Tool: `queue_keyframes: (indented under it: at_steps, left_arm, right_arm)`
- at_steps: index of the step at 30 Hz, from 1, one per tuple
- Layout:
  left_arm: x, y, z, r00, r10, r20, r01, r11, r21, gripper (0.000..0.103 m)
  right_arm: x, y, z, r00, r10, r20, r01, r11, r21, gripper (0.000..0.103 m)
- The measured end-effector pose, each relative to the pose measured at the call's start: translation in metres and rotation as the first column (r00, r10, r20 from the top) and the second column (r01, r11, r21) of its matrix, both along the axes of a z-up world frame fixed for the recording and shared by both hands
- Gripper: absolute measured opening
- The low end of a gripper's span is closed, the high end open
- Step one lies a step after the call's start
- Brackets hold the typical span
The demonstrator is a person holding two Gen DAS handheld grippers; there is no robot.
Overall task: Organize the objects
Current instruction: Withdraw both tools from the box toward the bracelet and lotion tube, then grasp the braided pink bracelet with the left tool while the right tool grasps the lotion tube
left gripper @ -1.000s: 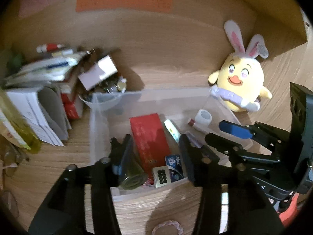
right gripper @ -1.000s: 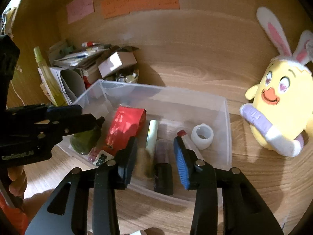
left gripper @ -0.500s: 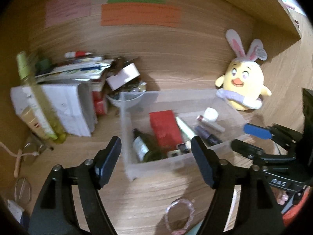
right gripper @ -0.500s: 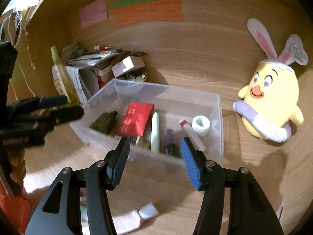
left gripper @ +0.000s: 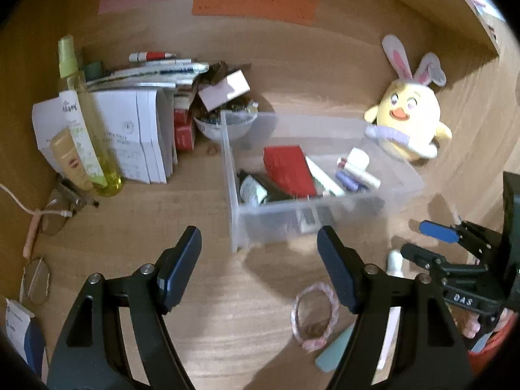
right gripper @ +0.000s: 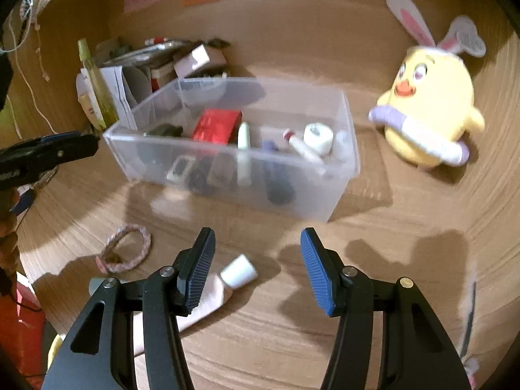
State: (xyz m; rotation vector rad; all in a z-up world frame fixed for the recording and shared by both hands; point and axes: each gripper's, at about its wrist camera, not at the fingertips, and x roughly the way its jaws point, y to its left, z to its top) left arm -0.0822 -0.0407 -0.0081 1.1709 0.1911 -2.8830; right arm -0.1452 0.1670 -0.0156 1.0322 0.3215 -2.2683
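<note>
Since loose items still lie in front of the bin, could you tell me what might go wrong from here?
The white-capped tube lies partly under the right gripper, so a descent may press on it. The braided hair tie lies flat and may slip from wide-open jaws. The clear bin is crowded, so added items could pile up.

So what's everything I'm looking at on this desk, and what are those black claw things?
clear bin: 1, see-through, desk centre
red packet: 1, red, inside bin
dark bottle: 1, dark, white label, inside bin
white roll: 1, white, inside bin
plush chick: 1, yellow, bunny ears, right of bin
hair tie: 1, pink, in front of bin
tube: 1, pale, white cap, in front of bin
spray bottle: 1, yellow, far left
left gripper: black, open, empty
right gripper: black, blue pads, open, empty
</note>
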Motion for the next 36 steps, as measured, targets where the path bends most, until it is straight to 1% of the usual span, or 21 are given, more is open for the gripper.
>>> queue_keyframes:
  at_steps: [5, 6, 7, 10, 16, 21, 26, 27, 28, 30, 32, 34, 36]
  left_arm:
    - [0.013, 0.008, -0.020, 0.998, -0.026, 0.054, 0.027, 0.999, -0.018, 0.073]
    - [0.015, 0.010, -0.023, 0.998, -0.032, 0.062, 0.033, 0.999, -0.017, 0.073]
    - [0.018, 0.012, -0.027, 0.997, -0.039, 0.074, 0.040, 0.999, -0.011, 0.073]
    - [0.026, 0.018, -0.037, 0.993, -0.060, 0.098, 0.059, 0.998, 0.005, 0.073]
    - [0.036, 0.028, -0.055, 0.987, -0.086, 0.139, 0.083, 0.996, 0.027, 0.073]
    - [0.040, 0.028, -0.064, 0.986, -0.071, 0.150, 0.066, 0.997, 0.033, 0.073]
    - [0.044, 0.029, -0.066, 0.987, -0.075, 0.145, 0.070, 0.997, 0.043, 0.073]
    - [0.044, 0.029, -0.066, 0.987, -0.077, 0.144, 0.072, 0.996, 0.045, 0.071]
    - [0.045, 0.030, -0.067, 0.986, -0.078, 0.145, 0.073, 0.996, 0.044, 0.066]
    - [0.045, 0.031, -0.067, 0.987, -0.076, 0.143, 0.072, 0.997, 0.033, 0.063]
    - [0.045, 0.032, -0.067, 0.986, -0.087, 0.140, 0.082, 0.996, 0.041, 0.060]
    - [0.046, 0.033, -0.066, 0.985, -0.102, 0.137, 0.095, 0.994, 0.058, 0.052]
    - [0.045, 0.035, -0.066, 0.985, -0.107, 0.134, 0.100, 0.993, 0.058, 0.047]
  right_arm:
    - [0.004, -0.002, -0.011, 0.998, 0.004, 0.055, -0.004, 1.000, -0.003, 0.051]
    - [0.006, -0.003, -0.013, 0.998, 0.008, 0.063, -0.008, 1.000, -0.001, 0.052]
    - [0.008, -0.004, -0.014, 0.998, 0.011, 0.068, -0.011, 1.000, 0.004, 0.055]
    - [0.014, -0.006, -0.016, 0.998, 0.015, 0.065, -0.015, 1.000, 0.009, 0.058]
    - [0.025, -0.013, -0.022, 0.997, 0.026, 0.069, -0.028, 0.999, 0.027, 0.059]
    - [0.027, -0.018, -0.027, 0.997, 0.027, 0.071, -0.030, 0.999, 0.043, 0.059]
    - [0.025, -0.021, -0.032, 0.996, 0.013, 0.084, -0.016, 0.999, 0.043, 0.059]
    - [0.024, -0.020, -0.033, 0.996, 0.009, 0.088, -0.013, 0.999, 0.040, 0.059]
    - [0.023, -0.020, -0.034, 0.996, 0.007, 0.092, -0.011, 0.999, 0.037, 0.059]
    - [0.023, -0.020, -0.033, 0.996, 0.002, 0.088, -0.005, 0.999, 0.034, 0.058]
    - [0.023, -0.020, -0.033, 0.997, -0.003, 0.077, 0.000, 0.999, 0.043, 0.051]
    - [0.023, -0.020, -0.034, 0.998, -0.005, 0.064, 0.002, 0.998, 0.056, 0.046]
    - [0.023, -0.021, -0.033, 0.999, -0.010, 0.050, 0.006, 0.998, 0.070, 0.039]
